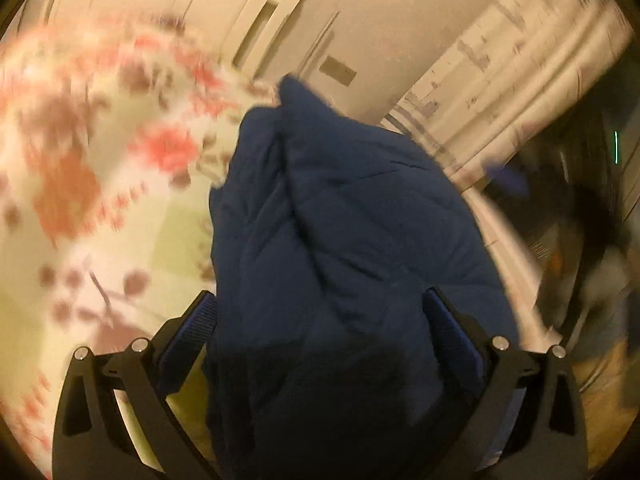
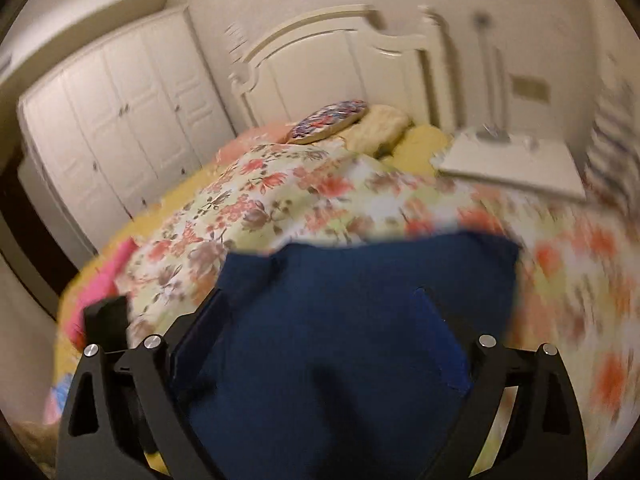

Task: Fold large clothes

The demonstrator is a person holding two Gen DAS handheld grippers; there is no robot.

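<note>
The jacket [image 2: 352, 320] is seen on the bed [image 2: 280, 200], with pillows [image 2: 376, 128] behind it and a wardrobe [image 2: 120, 128] left.

Little free room in front of both grippers

The blue jacket [image 2: 360, 320] fills the near space; beyond it the flowered quilt [image 2: 280, 200] lies free, bounded by pillows [image 2: 380, 124], headboard [image 2: 340, 52] and a white board [image 2: 516, 164].
</note>
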